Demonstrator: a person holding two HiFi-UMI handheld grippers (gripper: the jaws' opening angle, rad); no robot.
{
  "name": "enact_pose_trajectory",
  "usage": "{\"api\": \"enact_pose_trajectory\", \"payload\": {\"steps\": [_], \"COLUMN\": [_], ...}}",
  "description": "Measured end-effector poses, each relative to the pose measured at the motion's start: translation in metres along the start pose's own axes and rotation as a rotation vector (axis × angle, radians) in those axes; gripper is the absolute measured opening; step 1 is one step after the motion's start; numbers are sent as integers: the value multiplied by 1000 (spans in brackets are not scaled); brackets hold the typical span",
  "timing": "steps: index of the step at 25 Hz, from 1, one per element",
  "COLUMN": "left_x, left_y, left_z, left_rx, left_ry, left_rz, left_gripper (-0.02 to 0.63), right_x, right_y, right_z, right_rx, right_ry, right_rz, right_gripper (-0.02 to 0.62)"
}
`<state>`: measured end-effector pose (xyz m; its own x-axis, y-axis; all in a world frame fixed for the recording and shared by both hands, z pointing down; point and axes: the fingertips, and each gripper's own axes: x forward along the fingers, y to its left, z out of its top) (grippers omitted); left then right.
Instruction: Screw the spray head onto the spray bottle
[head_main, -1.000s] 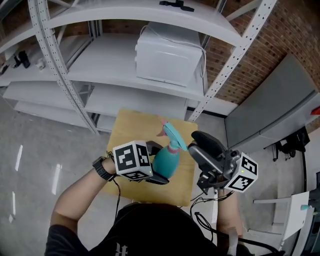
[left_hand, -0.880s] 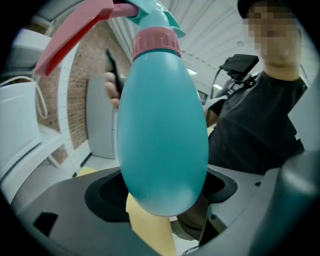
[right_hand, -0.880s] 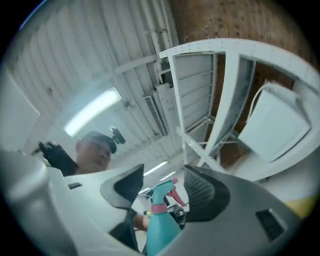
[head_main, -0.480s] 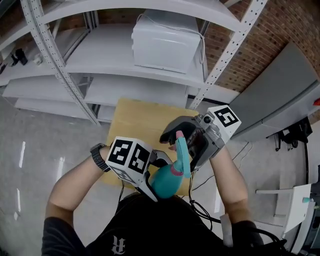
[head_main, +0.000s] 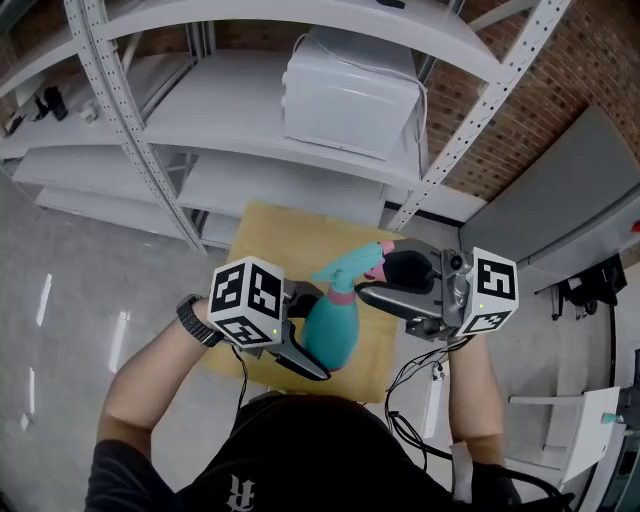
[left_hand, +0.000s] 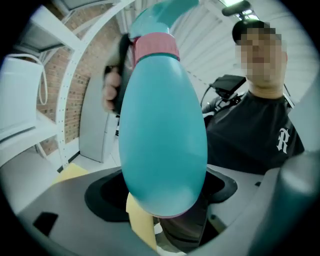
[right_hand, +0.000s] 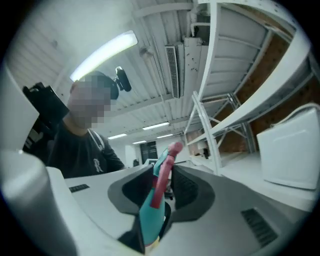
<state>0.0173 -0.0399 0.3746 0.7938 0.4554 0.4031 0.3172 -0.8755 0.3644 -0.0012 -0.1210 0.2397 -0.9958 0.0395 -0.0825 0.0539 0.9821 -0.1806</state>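
— Fingers (left_hand: 65, 220) first: how did the left gripper (head_main: 312, 330) stand?

— Clamped on the spray bottle (head_main: 330, 332). In the left gripper view the two grey fingers met the rounded teal base of the spray bottle (left_hand: 162, 125) from either side, and the bottle rose from them to fill the middle of the frame.

— And the right gripper (head_main: 378, 282)?

— Its jaws had just been closing, and the spray head (right_hand: 152, 215) was between them. In the right gripper view the dark pads (right_hand: 192, 192) sat tight against both sides of the teal head, with the pink trigger standing up in the gap.

— Where was the head relative to the bottle?

— On top of it. The spray head (head_main: 345, 268) sat on the neck, joined at the pink collar (head_main: 342, 296), which also showed near the top of the left gripper view (left_hand: 155, 46). Whether the collar was threaded fully down I could not tell.

— How was the bottle oriented?

— Tilted in the head view, base toward the person's chest and nozzle pointing up and to the right. It was held off the wooden table (head_main: 262, 238), over that table's near right part.

— Anything else around?

— White metal shelving (head_main: 130, 130) behind the table, a white box (head_main: 350, 90) on one shelf, a brick wall (head_main: 560, 80) to the right, and a watch (head_main: 190, 320) on the left wrist.
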Motion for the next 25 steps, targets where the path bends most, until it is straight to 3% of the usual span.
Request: {"api": "enact_pose_trajectory", "payload": {"steps": [1, 2, 5, 9, 12, 15, 21, 25], "left_x": [-3, -6, -11, -17, -14, -13, -15, -6], "left_y": [7, 15, 41, 80, 99, 108, 114, 110], "left_z": [0, 0, -2, -7, -12, -7, 9, 18], "left_rx": [-19, -31, -78, -191, -233, -208, -130, -94], "left_ry": [-10, -10, 7, -3, 0, -11, -10, -23], "left_rz": [30, 68, 203, 394, 487, 523, 577, 535], "left_gripper": [420, 420, 420, 420, 420, 420, 420, 419], "right_x": [-2, -4, -8, -19, -22, -18, -13, -12], "right_y": [-7, -13, -29, -52, -58, -54, -32, -12], "right_z": [-1, -3, -7, -16, -23, -24, -20, -22], "right_rx": [-25, -47, -62, -68, -97, -123, -139, -161], "right_ry": [32, 63, 116, 166, 199, 197, 213, 243], "right_rz": [-76, -148, -341, -678, -880, -937, -904, -875], "right_gripper": [85, 64, 60, 57, 57, 57, 58, 66]}}
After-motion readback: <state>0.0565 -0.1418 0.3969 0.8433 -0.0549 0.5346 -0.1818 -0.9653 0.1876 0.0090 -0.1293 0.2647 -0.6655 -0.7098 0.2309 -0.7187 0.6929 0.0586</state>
